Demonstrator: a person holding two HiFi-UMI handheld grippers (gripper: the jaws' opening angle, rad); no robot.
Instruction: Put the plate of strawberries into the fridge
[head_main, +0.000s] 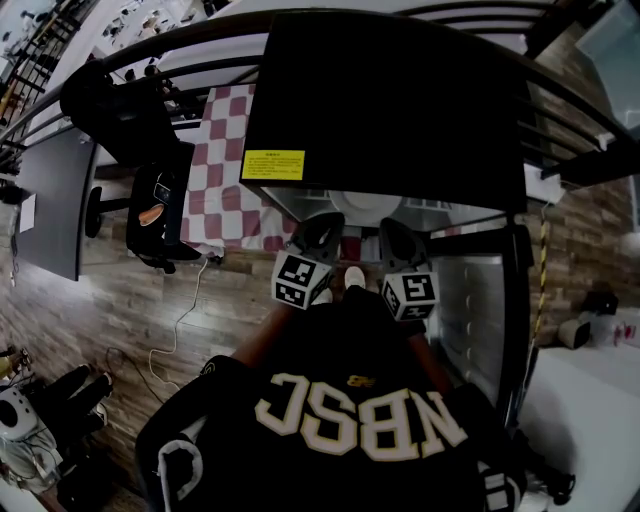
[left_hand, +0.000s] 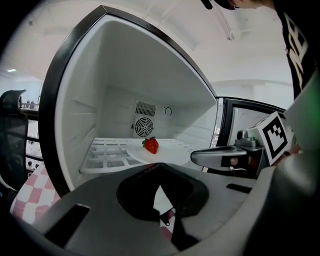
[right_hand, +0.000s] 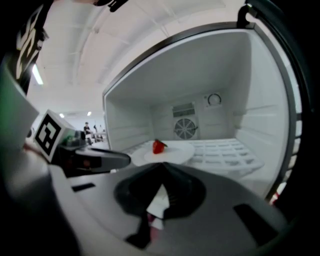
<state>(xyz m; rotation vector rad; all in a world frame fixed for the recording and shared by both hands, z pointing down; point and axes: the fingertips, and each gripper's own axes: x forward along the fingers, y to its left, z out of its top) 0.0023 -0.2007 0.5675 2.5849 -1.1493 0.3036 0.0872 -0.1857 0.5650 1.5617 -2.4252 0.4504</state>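
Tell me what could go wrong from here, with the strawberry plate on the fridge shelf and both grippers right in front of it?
1. The plate sits toward the front of the shelf, its near rim hidden; a bump might tip it out.
2. The strawberry lies loose on it, and a nudge from the shut, empty left gripper or right gripper nearby could roll it off.
3. The fridge door stands open, so cold likely escapes.
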